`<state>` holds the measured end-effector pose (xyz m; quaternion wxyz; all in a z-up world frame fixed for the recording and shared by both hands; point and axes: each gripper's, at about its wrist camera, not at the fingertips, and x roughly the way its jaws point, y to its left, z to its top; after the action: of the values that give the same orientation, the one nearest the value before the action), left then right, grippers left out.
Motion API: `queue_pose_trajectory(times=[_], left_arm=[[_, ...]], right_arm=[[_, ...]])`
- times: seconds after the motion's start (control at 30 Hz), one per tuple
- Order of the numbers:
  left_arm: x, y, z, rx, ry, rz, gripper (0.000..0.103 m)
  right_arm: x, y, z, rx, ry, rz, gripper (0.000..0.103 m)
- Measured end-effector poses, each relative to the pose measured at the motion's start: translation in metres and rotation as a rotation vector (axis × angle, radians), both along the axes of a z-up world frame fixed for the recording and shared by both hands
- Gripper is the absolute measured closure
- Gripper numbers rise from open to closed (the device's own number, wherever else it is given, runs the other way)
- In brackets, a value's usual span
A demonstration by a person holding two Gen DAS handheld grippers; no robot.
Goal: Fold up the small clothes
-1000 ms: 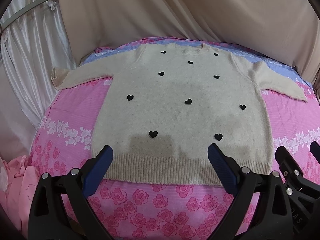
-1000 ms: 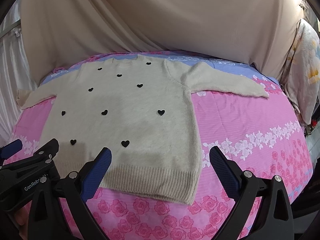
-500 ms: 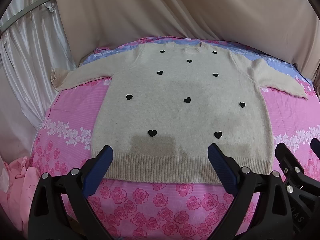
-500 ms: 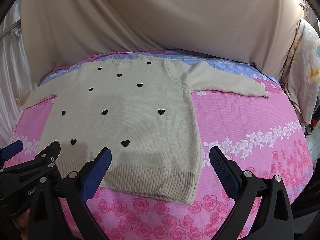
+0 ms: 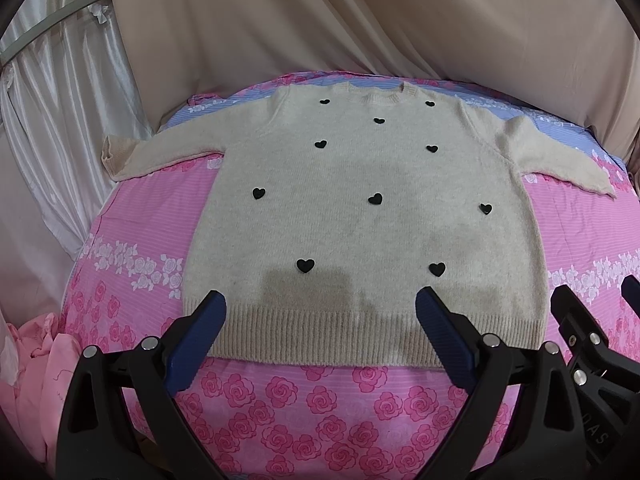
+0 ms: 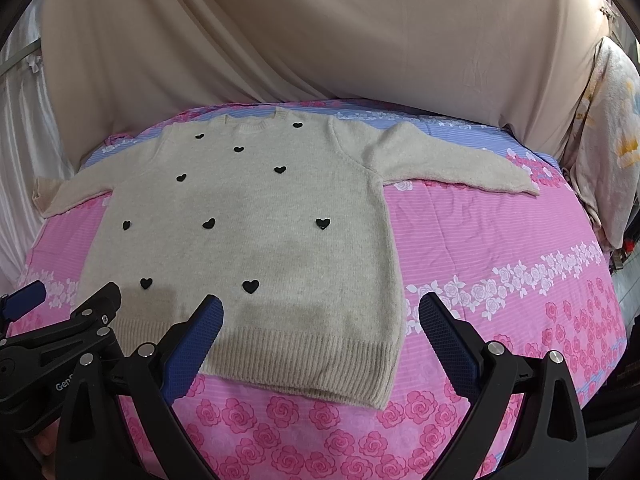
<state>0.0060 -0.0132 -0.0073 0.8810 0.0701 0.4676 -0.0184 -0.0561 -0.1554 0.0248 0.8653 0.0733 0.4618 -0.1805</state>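
A cream knit sweater [image 5: 360, 216] with small black hearts lies flat, face up, on the pink floral bed sheet [image 5: 132, 216], both sleeves spread out sideways. It also shows in the right wrist view [image 6: 248, 248]. My left gripper [image 5: 320, 320] is open and empty, hovering over the ribbed hem near its middle. My right gripper [image 6: 320, 320] is open and empty over the hem's right corner. Each gripper shows at the edge of the other's view.
Beige draped cloth [image 5: 360, 20] hangs behind the bed. A white curtain [image 5: 52, 100] hangs at the left. A pink garment [image 5: 32, 360] lies bunched at the left edge. A floral blanket [image 6: 608, 152] hangs at the right.
Both views have shifted only slightly; the sweater sits a touch higher in the left wrist view. Both grippers stay open.
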Motion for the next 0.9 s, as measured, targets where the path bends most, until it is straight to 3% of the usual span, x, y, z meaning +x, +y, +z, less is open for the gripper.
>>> queue_pose_trajectory(times=[0.9], left_arm=[[0.0048,0.0,-0.0023,0.003,0.005,-0.002,0.01]], right_arm=[[0.0041,-0.0032,-0.0044,0.009,0.006,0.001,0.006]])
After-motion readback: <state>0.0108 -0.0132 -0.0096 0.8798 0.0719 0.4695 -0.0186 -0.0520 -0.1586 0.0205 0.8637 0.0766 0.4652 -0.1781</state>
